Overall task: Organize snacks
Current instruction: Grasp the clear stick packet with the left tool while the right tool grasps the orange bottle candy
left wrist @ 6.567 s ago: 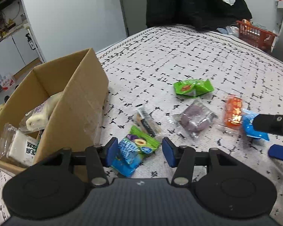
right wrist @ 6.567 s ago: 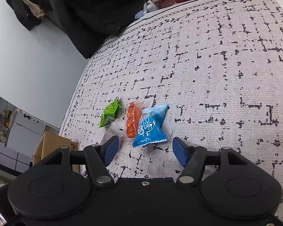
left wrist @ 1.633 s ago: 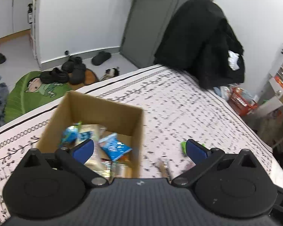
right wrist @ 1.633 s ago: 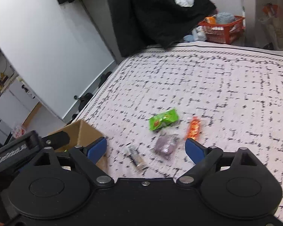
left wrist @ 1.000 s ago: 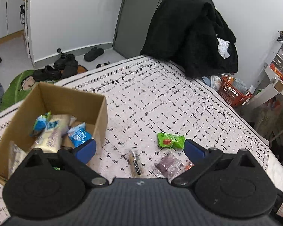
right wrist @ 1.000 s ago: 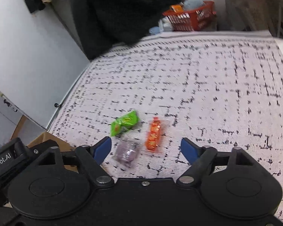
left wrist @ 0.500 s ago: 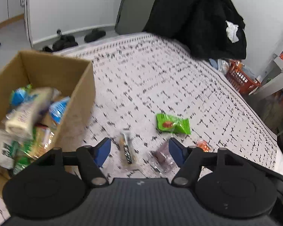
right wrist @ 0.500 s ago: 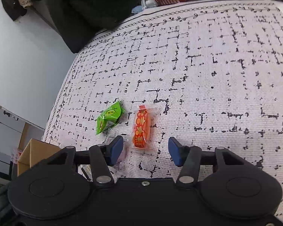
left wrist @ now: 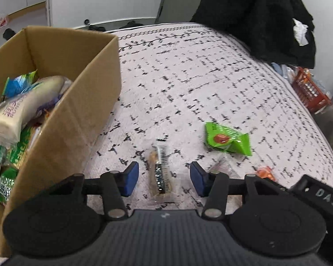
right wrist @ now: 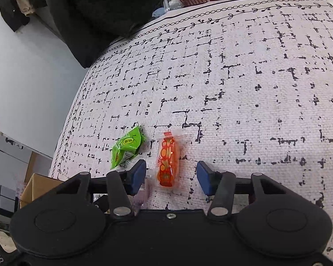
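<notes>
Lining up two pickups at once is what seems to be going on. The left gripper [left wrist: 164, 178] is hung over a clear-wrapped snack bar [left wrist: 161, 173] lying on the patterned cloth [left wrist: 188, 77] just beside the cardboard box [left wrist: 77, 115]. Its jaws are closing, bar between them, pads not pressing yet. The right gripper [right wrist: 171, 175] is set half-wide around an orange packet [right wrist: 167, 160], nothing gripped either. A green packet [right wrist: 127, 147] is left lying just beside it. The box is already loaded with several snacks. Next, each tool probably needs lowering so the wrappers get pinched, then carrying to the box. Crinkly film could easily be missed.
</notes>
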The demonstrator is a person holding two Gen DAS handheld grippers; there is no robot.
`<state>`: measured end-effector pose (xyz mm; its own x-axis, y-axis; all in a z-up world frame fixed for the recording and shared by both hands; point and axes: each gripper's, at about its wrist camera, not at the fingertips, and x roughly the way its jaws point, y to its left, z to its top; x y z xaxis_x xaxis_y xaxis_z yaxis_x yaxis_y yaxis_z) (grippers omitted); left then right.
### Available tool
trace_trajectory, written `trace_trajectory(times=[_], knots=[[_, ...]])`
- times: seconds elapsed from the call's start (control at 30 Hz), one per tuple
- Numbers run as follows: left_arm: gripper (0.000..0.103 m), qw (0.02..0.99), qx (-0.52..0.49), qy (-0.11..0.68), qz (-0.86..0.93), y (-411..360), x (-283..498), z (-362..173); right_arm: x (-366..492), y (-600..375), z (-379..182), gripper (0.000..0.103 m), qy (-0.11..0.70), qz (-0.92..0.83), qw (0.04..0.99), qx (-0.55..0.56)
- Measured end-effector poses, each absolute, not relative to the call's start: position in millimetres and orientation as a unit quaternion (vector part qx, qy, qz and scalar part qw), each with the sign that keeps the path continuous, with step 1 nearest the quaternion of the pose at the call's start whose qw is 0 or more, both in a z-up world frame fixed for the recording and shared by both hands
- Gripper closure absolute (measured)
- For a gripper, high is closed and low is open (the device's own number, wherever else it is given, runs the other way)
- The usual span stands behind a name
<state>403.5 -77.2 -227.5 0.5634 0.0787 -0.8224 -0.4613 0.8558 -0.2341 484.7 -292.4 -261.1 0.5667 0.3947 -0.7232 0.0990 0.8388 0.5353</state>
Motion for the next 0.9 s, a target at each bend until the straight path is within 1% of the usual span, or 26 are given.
trace_trajectory(times=[0.1, 0.17, 0.2, 0.23, 0.3, 0.37, 0.5, 0.63, 0.9], knots=[[0.056, 0.852, -0.23, 0.439, 0.169, -72, 404, -234, 486, -287, -261, 0.053, 0.452, 0.088, 0.849, 0.259], [0.058, 0.853, -0.225, 0.439, 0.171, -73, 405, -235, 487, -281, -261, 0.055, 0.45, 0.087, 0.854, 0.245], [0.061, 0.855, -0.222, 0.438, 0.169, -74, 406, -235, 488, -279, -261, 0.061, 0.45, 0.088, 0.856, 0.239], [0.064, 0.855, -0.221, 0.438, 0.168, -75, 406, -235, 488, -278, -262, 0.071, 0.451, 0.088, 0.856, 0.236], [0.076, 0.855, -0.22, 0.439, 0.169, -75, 406, -236, 489, -277, -265, 0.078, 0.459, 0.093, 0.852, 0.233], [0.083, 0.854, -0.221, 0.44, 0.171, -75, 405, -235, 487, -276, -264, 0.081, 0.461, 0.096, 0.852, 0.228], [0.085, 0.857, -0.219, 0.438, 0.158, -77, 403, -230, 482, -278, -259, 0.083, 0.464, 0.099, 0.849, 0.23], [0.086, 0.867, -0.216, 0.424, 0.149, -79, 398, -215, 474, -284, -244, 0.083, 0.447, 0.105, 0.857, 0.236], [0.086, 0.875, -0.24, 0.394, 0.145, -71, 383, -182, 463, -285, -215, 0.083, 0.42, 0.131, 0.865, 0.241]])
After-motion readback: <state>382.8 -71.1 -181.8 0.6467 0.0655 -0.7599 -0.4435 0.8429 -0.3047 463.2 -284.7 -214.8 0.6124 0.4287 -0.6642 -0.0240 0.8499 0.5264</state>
